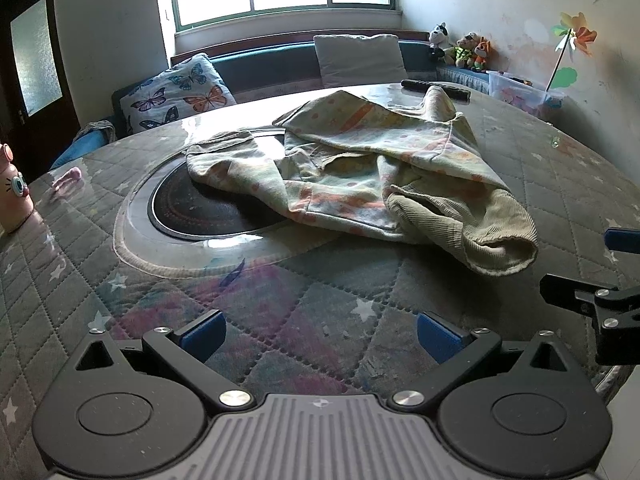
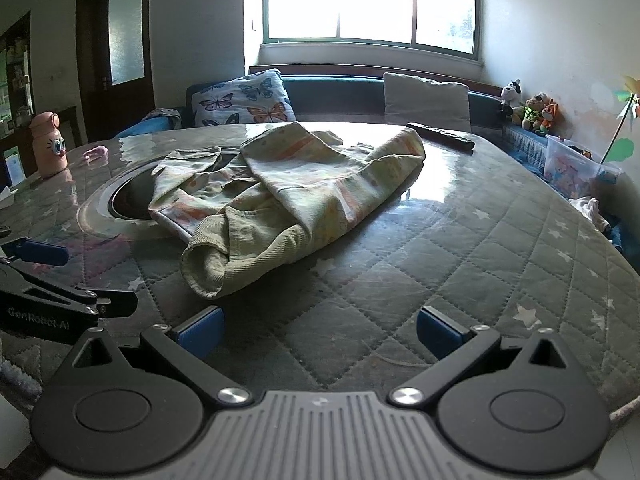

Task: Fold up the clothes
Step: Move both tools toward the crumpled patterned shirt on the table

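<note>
A crumpled pale jacket lies in a heap on the round quilted worktop, partly covering the dark round inset at its middle. The left hand-held gripper hovers near the worktop's front edge, spread wide and empty, with the jacket ahead and slightly right. The right hand-held gripper is likewise released, the jacket's ribbed cuff just ahead to its left.

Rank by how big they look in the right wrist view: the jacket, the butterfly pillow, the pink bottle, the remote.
1. jacket
2. butterfly pillow
3. and 4. pink bottle and remote look similar; the bottle sits nearer, so unsure.
</note>
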